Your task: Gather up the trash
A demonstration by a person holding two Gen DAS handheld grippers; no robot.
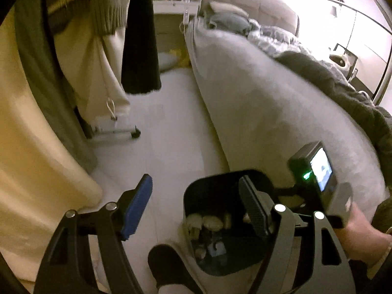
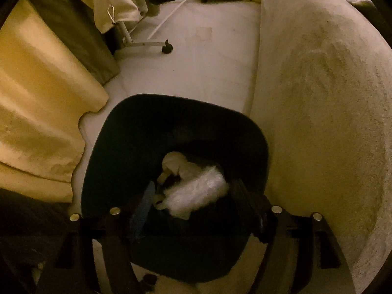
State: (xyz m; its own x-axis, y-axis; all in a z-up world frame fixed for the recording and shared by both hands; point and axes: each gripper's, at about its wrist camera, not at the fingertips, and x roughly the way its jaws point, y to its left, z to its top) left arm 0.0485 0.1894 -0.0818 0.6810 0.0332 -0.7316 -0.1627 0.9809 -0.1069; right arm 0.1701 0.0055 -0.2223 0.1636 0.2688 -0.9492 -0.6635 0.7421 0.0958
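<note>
A black waste bin [image 2: 117,161] stands on the pale floor between a curtain and a bed. My right gripper [image 2: 193,210] points steeply down into it and is open. A crumpled white plastic wrap [image 2: 196,193] lies between its fingers; the blue left pad [image 2: 143,210] stands apart from it. Paler crumpled bits [image 2: 174,164] lie deeper in the bin. In the left wrist view my left gripper [image 1: 196,205] is open and empty, above and left of the bin [image 1: 210,191]. Several pieces of trash [image 1: 210,223] show inside. The right gripper's camera body [image 1: 318,169] hangs over the bin's right rim, held by a hand [image 1: 362,230].
A bed with a grey cover [image 1: 281,103] runs along the right. A yellow curtain [image 1: 31,152] and hanging clothes [image 1: 107,5] fill the left, over a wheeled rack foot [image 1: 134,133]. A foot in a dark sock [image 1: 166,262] stands beside the bin.
</note>
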